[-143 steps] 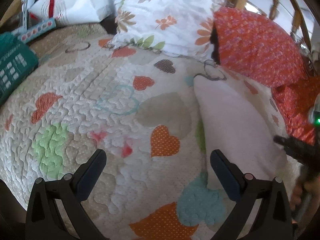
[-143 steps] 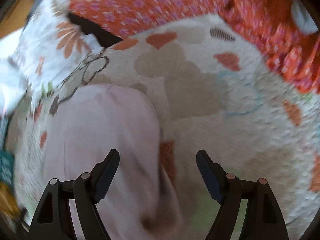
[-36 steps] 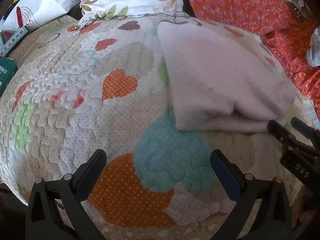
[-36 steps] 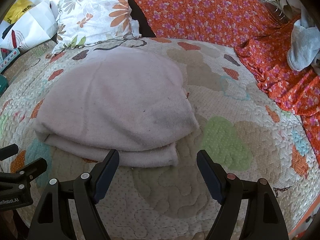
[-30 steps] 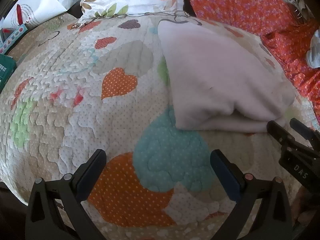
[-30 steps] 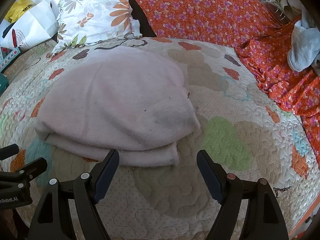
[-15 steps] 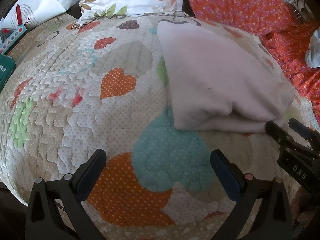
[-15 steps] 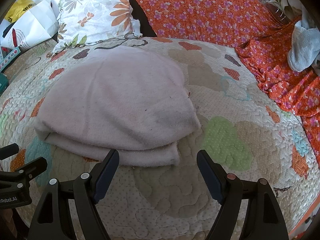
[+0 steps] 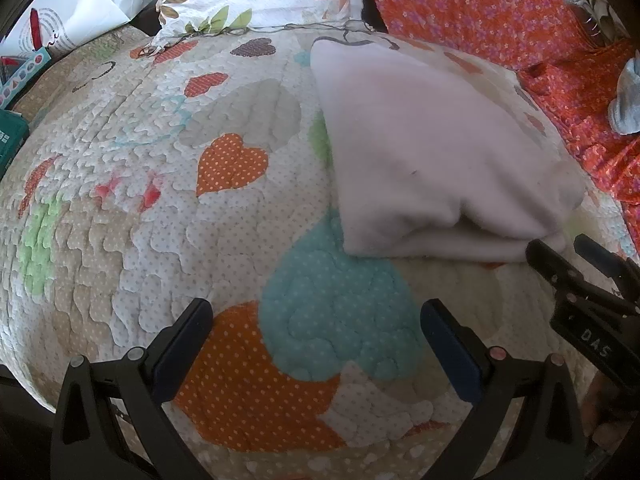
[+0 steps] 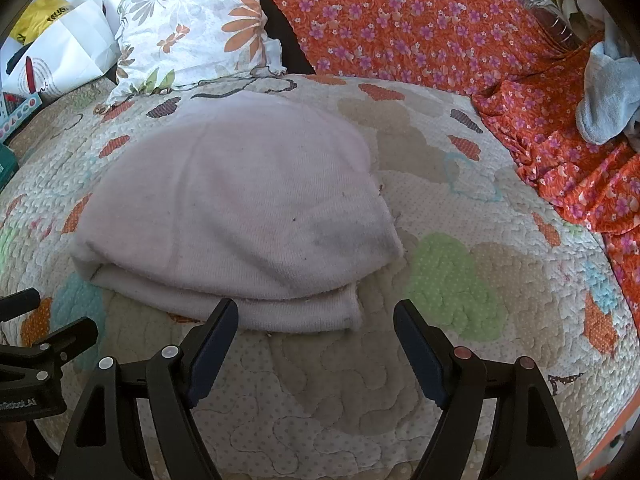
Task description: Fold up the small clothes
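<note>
A pale pink garment [image 10: 240, 208] lies folded in layers on the heart-patterned quilt [image 10: 460, 280]; it also shows in the left wrist view [image 9: 432, 152] at the right. My right gripper [image 10: 314, 320] is open and empty, just in front of the garment's near folded edge. My left gripper [image 9: 316, 320] is open and empty above bare quilt [image 9: 120, 200], to the left of the garment. The right gripper's fingers [image 9: 560, 268] show at the right edge of the left wrist view.
A floral white pillow [image 10: 196, 28] and an orange flowered cloth [image 10: 400, 20] lie at the back. A grey-blue garment [image 10: 608, 96] lies on the orange cloth at the far right. A white paper bag [image 10: 68, 56] and a teal box [image 9: 10, 136] are at the left.
Since 4.8 s ago both grippers have pulled back from the garment, which now lies folded. Over the last second nothing has visibly moved.
</note>
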{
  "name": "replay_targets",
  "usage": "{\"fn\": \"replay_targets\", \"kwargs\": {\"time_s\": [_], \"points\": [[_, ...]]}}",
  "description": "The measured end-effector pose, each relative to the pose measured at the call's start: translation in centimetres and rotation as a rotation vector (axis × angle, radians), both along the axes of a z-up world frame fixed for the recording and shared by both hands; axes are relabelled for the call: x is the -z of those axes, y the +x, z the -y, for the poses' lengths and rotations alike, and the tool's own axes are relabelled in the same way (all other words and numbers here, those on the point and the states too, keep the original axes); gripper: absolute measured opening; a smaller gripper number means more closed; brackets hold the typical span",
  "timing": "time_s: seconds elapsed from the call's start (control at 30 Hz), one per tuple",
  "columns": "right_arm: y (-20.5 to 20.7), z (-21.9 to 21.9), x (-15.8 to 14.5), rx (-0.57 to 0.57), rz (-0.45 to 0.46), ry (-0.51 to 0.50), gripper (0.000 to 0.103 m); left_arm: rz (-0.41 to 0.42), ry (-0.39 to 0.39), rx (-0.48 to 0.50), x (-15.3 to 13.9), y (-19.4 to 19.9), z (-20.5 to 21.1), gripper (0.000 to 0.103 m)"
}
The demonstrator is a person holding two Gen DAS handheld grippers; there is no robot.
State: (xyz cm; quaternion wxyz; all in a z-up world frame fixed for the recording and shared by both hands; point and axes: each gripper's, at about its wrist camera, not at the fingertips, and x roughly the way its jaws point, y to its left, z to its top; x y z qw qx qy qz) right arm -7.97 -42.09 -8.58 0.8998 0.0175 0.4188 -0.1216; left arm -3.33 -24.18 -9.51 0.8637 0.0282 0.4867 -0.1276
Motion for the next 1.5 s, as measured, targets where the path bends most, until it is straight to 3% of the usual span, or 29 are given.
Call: {"fn": "replay_targets", "kwargs": {"time_s": [1.5], "points": [[-0.01, -0.21, 0.03, -0.001, 0.0, 0.0, 0.084, -0.03, -0.036, 0.01, 0.37, 0.18, -0.16, 0.103]]}}
